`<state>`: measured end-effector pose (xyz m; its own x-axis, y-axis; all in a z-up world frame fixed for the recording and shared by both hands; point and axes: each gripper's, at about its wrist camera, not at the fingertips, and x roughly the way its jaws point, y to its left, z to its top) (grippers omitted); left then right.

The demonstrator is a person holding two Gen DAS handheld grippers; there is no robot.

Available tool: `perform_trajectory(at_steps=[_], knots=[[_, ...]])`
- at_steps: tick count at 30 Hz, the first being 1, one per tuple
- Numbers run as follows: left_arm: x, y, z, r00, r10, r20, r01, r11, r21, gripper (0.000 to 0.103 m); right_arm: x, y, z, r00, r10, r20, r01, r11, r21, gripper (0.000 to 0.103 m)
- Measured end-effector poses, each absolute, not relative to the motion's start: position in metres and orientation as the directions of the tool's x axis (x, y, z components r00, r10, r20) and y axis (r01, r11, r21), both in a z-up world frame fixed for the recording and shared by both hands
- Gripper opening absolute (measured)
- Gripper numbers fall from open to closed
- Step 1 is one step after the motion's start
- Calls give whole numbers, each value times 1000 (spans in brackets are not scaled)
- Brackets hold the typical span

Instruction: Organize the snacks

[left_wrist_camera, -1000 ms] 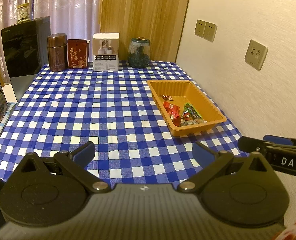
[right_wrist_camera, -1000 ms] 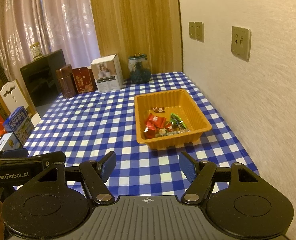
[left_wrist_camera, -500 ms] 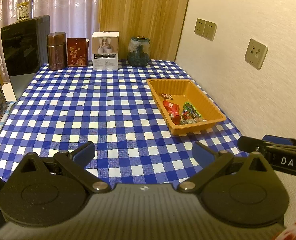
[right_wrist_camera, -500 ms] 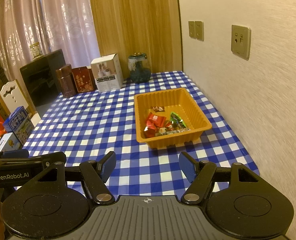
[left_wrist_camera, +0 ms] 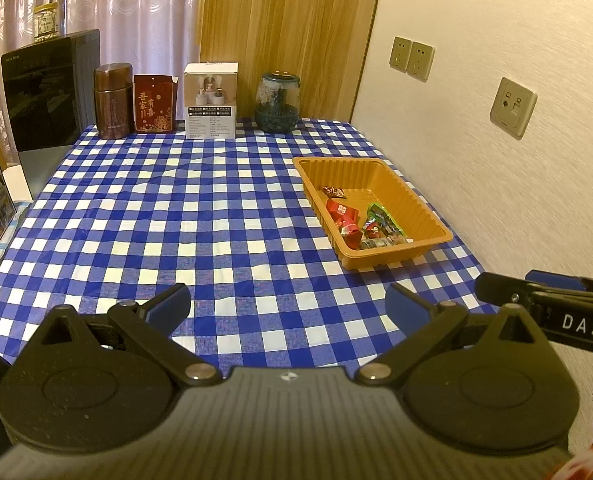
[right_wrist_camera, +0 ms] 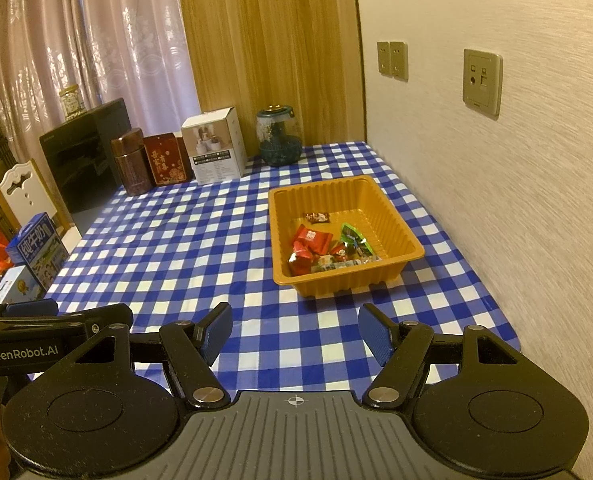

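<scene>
Two grippers hang side by side over the near edge of the checked surface (right_wrist_camera: 200, 248), both angled down toward it. The left gripper (left_wrist_camera: 288, 306) is spread wide and the right gripper (right_wrist_camera: 295, 332) stands spread as well, neither holding or touching anything. Farther on, by the wall, the snacks (right_wrist_camera: 328, 248) lie gathered in the near end of the orange tray (right_wrist_camera: 396, 216), apparently sorted already. Boxes (right_wrist_camera: 216, 148) and jars line the far edge.
</scene>
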<state>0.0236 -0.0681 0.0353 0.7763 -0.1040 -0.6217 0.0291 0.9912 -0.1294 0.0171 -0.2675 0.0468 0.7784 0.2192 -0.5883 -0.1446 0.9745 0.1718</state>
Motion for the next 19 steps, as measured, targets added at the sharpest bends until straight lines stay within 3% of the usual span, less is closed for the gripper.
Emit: perform_trajectory(at_steps=[19], knots=[[17, -72, 30, 785, -103, -611, 26, 991, -134, 103, 18, -269, 46, 779, 220, -587, -145, 974, 173, 70]])
